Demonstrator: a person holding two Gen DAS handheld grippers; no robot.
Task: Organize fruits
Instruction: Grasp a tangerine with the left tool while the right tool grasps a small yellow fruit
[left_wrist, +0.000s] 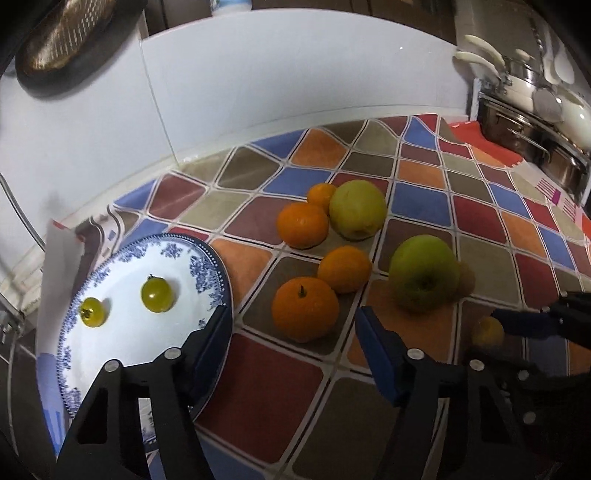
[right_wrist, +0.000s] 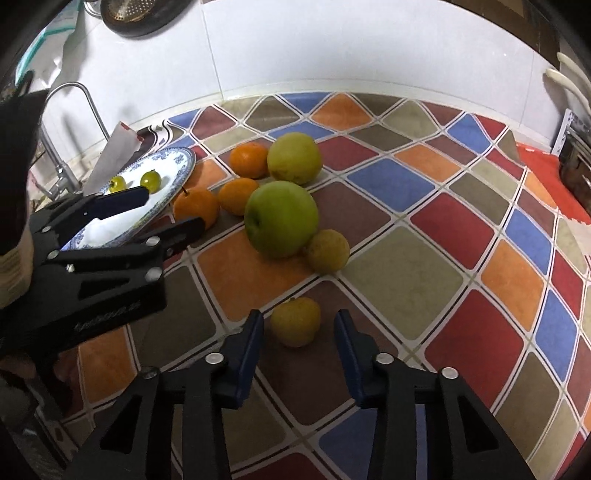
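So far only two small green round tomatoes (left_wrist: 157, 294) lie on the blue-patterned white china plate (left_wrist: 207, 258), left of the left hand-held gripper (left_wrist: 291, 328), whose jaws stand apart and empty. Ahead of it on the tiled surface (right_wrist: 454, 229) wait four oranges (left_wrist: 304, 308) and two apples (left_wrist: 423, 273). The right hand-held gripper (right_wrist: 299, 325), jaws apart, straddles a small yellow round fruit (right_wrist: 295, 321). No writing is legible.

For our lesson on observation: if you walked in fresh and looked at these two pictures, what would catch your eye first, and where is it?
First, the cloth of bright coloured diamonds that covers the counter. Next, the heap of fruit in the middle of it: oranges beside a big green apple and a paler one behind it. Then the blue-patterned plate at the left with two small green tomatoes, and the open right tool around a small yellow fruit.
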